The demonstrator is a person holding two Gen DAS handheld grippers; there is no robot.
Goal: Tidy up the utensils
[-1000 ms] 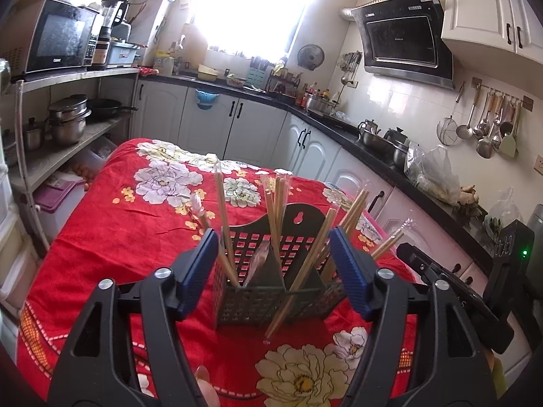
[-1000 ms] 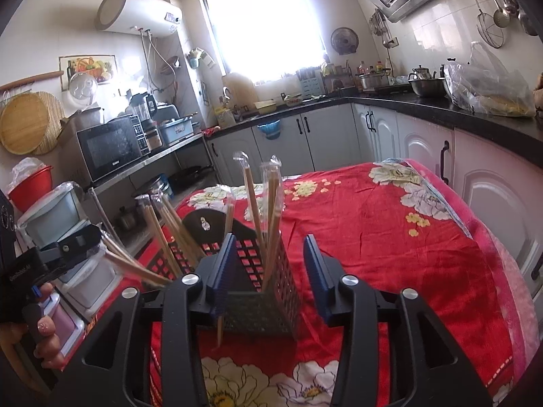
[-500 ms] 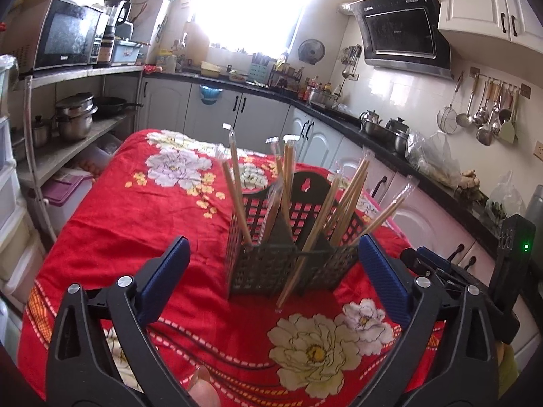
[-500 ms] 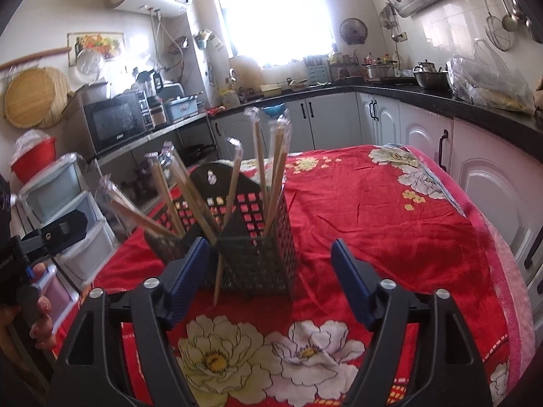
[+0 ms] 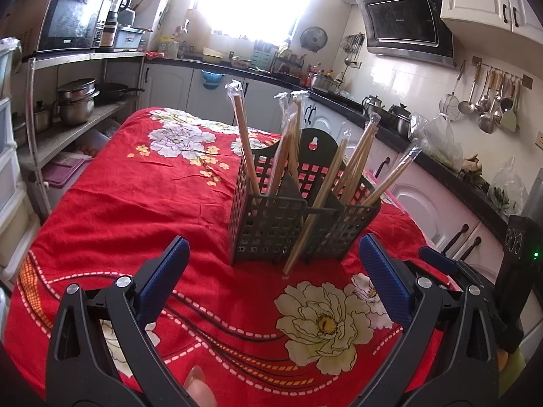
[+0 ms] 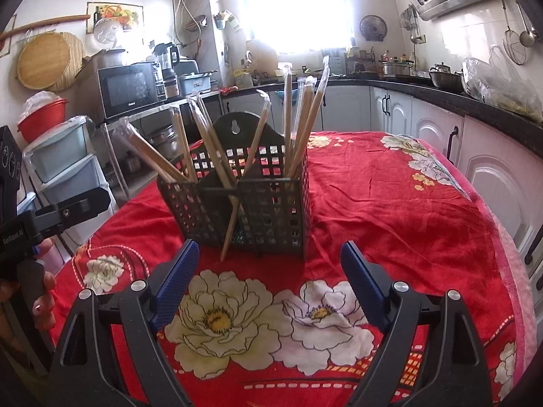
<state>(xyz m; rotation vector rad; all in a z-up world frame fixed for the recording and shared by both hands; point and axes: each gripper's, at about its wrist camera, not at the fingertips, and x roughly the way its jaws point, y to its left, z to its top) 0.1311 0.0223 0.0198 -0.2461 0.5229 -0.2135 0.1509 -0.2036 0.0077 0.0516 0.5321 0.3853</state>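
Both grippers wide, the basket stands free on the red cloth!

Left wrist view: the left gripper (image 5: pixel 273 264) is spread wide, nothing between its blue pads, the dark utensil basket (image 5: pixel 298 224) just ahead on the floral tablecloth (image 5: pixel 135 196), wrapped chopsticks (image 5: pixel 246 146) fanning out of it. Right wrist view: the right gripper (image 6: pixel 268 271) has jaws opening, empty, and the basket (image 6: pixel 244 210) is upright just beyond, one chopstick (image 6: pixel 232 227) leaning outside its front.

free: we've got bare red tablecloth (image 6: pixel 390 203) all around | blocked: mesh caddy (image 5: pixel 271 220) dead centre, wrapped chopsticks (image 6: pixel 305 118) fanning out overhead, one stick (image 5: pixel 305 234) poking out front
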